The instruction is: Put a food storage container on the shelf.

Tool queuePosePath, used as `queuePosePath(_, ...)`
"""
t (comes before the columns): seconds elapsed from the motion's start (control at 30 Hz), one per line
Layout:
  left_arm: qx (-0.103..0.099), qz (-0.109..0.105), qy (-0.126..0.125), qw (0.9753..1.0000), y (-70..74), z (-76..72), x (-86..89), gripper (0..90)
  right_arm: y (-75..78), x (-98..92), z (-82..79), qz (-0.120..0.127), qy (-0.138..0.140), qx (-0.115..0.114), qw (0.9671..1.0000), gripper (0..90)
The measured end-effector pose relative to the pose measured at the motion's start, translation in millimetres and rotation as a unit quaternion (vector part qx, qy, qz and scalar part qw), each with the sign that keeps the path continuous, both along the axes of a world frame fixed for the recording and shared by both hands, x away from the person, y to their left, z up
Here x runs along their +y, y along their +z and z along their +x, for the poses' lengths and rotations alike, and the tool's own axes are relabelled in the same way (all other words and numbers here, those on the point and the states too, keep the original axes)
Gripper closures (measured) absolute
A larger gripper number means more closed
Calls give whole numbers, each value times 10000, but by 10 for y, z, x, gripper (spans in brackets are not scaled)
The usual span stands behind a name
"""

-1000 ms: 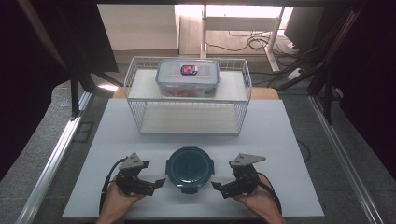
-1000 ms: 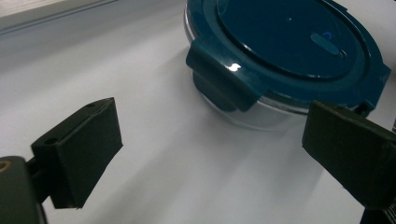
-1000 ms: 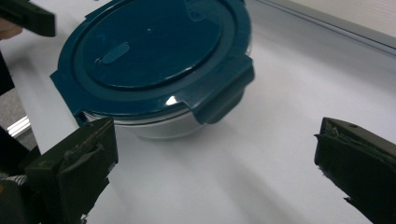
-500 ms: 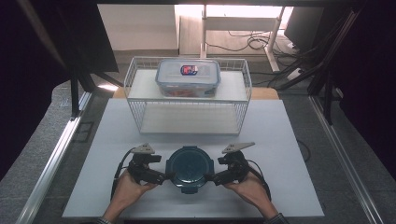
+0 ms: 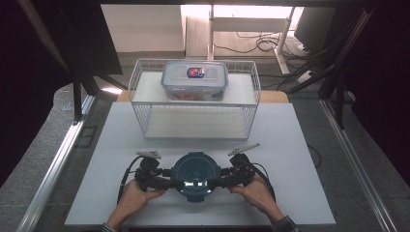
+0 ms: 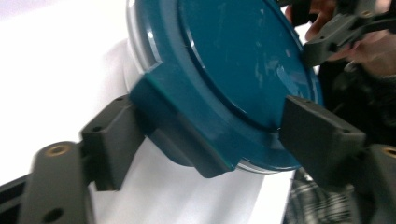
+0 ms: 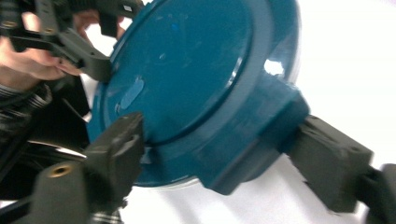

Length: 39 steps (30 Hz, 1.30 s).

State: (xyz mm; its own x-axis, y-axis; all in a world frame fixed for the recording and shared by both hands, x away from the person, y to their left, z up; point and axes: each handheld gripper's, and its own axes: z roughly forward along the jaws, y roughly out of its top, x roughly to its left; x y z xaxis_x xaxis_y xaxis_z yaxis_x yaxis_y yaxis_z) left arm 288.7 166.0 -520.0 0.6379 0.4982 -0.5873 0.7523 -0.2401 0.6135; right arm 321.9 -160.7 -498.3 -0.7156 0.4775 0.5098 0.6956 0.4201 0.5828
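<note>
High view: a round teal container [image 5: 196, 175] is seen at the near-centre of the white table [image 5: 300, 159], between the left gripper [image 5: 167, 182] and right gripper [image 5: 220, 182]; both are pressed to its sides.

Left gripper view: the jaws are spread wide, approx. one on a lid latch [image 6: 182, 135], the other on the lid rim.

Right gripper view (blurred): the jaws are likewise wide, apparently touching rim and latch [image 7: 261, 126]. A firm grasp can't be confirmed.

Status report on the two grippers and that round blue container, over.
Left gripper and right gripper flank the round blue container, jaws straddling its lid clips. Whether they are clamped: cannot tell. Wire basket with clear lidded box stands beyond, apart.
</note>
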Motion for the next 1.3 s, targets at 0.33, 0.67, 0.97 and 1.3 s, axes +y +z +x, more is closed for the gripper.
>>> queuePosePath(0.33, 233, -621, 300, 9973, -25, -186, 191, 442, 53, -152, -151, 459, -206, 284, 9983, 497)
queuePosePath(0.67, 36, -505, 410, 9979, 28, -294, 205, 529, 76, -184, -222, 493, -292, 300, 9979, 529)
queuePosePath(0.97, 19, -612, 527, 9967, 0, -354, 217, 539, 20, -212, -263, 623, -508, 449, 9958, 514)
queuePosePath(1.3, 249, -934, 822, 9919, -11, -383, 216, 574, 12, -254, -292, 858, -826, 831, 9894, 571)
